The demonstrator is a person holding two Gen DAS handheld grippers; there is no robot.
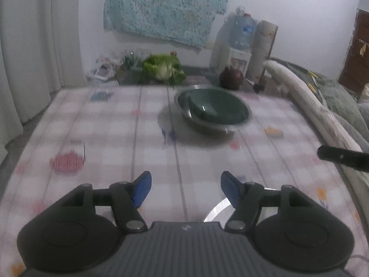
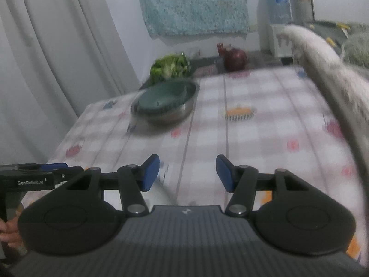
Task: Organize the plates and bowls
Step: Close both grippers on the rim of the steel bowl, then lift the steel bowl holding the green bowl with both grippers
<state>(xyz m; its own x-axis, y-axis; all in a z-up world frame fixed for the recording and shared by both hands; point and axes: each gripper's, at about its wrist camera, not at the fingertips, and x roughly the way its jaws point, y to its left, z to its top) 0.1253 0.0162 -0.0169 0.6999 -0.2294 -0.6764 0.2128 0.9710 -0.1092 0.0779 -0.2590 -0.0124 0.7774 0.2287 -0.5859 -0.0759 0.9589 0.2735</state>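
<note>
We hold both grippers low at near table edge. Left gripper (image 1: 185,188) spread, empty; right gripper (image 2: 187,173) spread, empty. Green dish (image 1: 215,107) nested in steel bowl (image 1: 198,124), table centre, left view's 1 o'clock. Risk we see: rim pinch tips stack, dish slides.

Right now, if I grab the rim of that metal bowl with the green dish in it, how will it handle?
The metal bowl looks smooth and shiny, so probably slippery in the jaws. The green dish sits tilted inside, so it could slide or clatter if tipped. Together they are likely heavier than the bowl alone.
</note>
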